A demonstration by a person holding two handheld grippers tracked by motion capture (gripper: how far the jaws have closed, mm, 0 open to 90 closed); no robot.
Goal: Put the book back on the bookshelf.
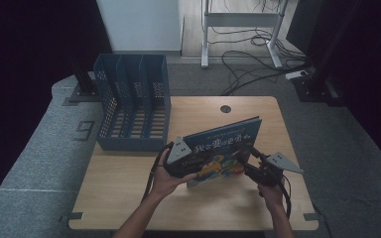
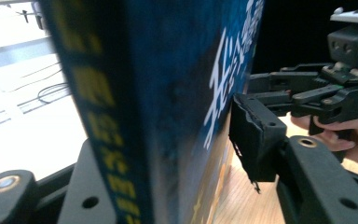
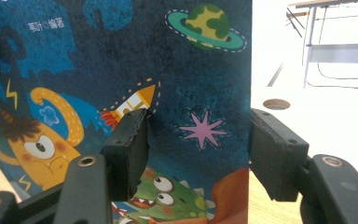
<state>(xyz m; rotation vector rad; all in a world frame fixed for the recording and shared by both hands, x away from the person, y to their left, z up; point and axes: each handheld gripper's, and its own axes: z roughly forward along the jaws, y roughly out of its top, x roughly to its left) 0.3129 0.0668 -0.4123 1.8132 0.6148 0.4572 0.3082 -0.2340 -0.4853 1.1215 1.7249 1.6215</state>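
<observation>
Centre of the high view: picture book [image 1: 223, 148] stands tilted on desk [image 1: 129, 193], beside file rack [image 1: 134, 101]. Left hand-held gripper [image 1: 191, 166] clamps spine edge; right hand-held gripper [image 1: 248, 158] straddles the opposite edge, pads apart. Judged stiff, light, glossy cover possibly slippery; grip edges.

The book's [image 2: 168, 93] spine lettering is blurred and cut off.

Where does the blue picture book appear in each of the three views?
High view: picture book stands at table centre, between both hands.
Left gripper view: its spine and cover run through the middle.
Right gripper view: its cover spans left and centre.
Shared landmark: the wooden table.
</observation>
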